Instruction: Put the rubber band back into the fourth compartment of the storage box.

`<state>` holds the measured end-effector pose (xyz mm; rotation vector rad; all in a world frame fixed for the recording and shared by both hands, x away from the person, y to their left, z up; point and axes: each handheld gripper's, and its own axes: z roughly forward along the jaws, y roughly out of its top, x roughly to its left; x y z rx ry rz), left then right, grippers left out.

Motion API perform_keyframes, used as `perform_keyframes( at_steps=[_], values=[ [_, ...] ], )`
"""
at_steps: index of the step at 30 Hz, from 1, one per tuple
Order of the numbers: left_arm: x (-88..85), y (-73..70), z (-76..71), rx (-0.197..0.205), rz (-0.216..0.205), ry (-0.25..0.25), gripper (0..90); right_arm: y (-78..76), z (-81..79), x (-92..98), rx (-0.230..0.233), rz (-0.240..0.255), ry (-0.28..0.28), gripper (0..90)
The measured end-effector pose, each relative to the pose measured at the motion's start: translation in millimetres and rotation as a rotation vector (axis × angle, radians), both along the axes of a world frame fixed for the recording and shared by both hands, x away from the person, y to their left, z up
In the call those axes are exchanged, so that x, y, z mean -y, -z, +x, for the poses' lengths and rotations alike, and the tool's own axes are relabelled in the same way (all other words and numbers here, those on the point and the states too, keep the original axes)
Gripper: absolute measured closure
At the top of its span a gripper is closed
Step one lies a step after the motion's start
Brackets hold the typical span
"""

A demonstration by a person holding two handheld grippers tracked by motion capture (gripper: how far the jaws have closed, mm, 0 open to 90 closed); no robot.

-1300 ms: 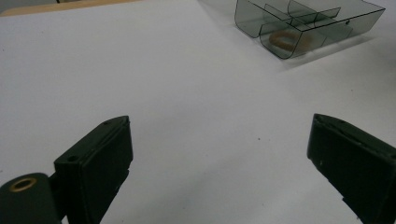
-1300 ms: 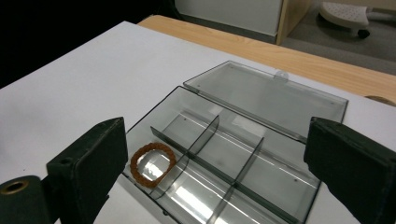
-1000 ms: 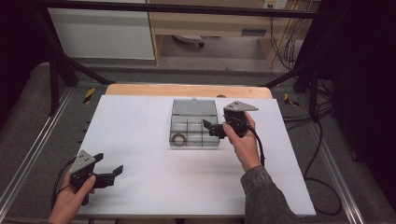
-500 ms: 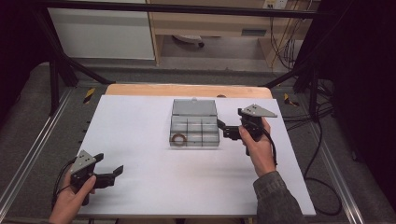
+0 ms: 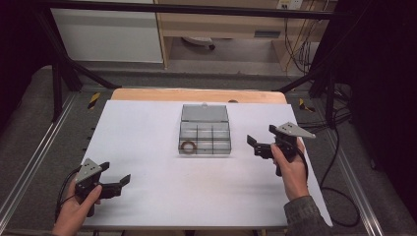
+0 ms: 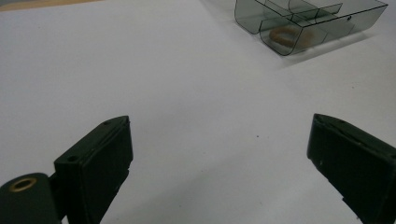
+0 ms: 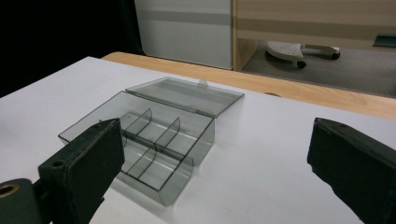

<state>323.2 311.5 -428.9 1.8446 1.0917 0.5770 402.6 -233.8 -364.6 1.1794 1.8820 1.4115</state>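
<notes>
A: What takes up most of the scene?

B: A white table top (image 5: 162, 196) with a wooden edge at its far side. Near its middle sits a clear grey compartment box (image 5: 204, 136), its lid (image 5: 205, 113) swung open and lying flat behind it.

A: And inside the box?

B: Dividers split it into small cells. A brownish ring (image 5: 188, 146) lies in the near-left cell as the high view shows it; the left gripper view shows it too, through the box wall (image 6: 286, 36).

A: Where are the grippers?

B: The right gripper (image 5: 256, 144) is held above the table just right of the box, apart from it, its jaws spread wide and holding nothing. In its own view the jaws frame the box with clear space between them.

A: The left one?

B: The left gripper (image 5: 117, 182) is near the table's near-left corner, well apart from the box, jaws likewise spread and empty over bare white surface.
</notes>
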Motion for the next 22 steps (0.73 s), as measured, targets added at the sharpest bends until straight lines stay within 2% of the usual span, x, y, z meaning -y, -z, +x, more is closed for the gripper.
perform_keyframes(
  at_steps=[2,6,12,19,22],
  values=[
    [-0.3,-0.6,-0.3,0.005,0.004,-0.004,6.6,4.8,-4.4,5.1,-0.007,-0.007,0.006,3.8],
    [-0.9,-2.4,-0.7,0.023,-0.014,-0.014,6.6,19.8,-17.2,14.4,-0.018,-0.012,0.014,3.7],
    [-1.5,-2.4,-0.6,0.023,-0.018,-0.022,6.6,42.7,-34.4,20.6,-0.016,-0.090,0.012,2.9],
    [-0.7,-2.6,-1.0,0.021,-0.016,-0.017,6.6,62.9,-50.4,23.3,-0.051,-0.114,0.013,3.1],
    [-0.6,-2.6,-0.8,0.020,-0.016,-0.016,6.6,72.7,-49.9,24.5,-0.093,-0.146,0.032,3.2]
  ],
)
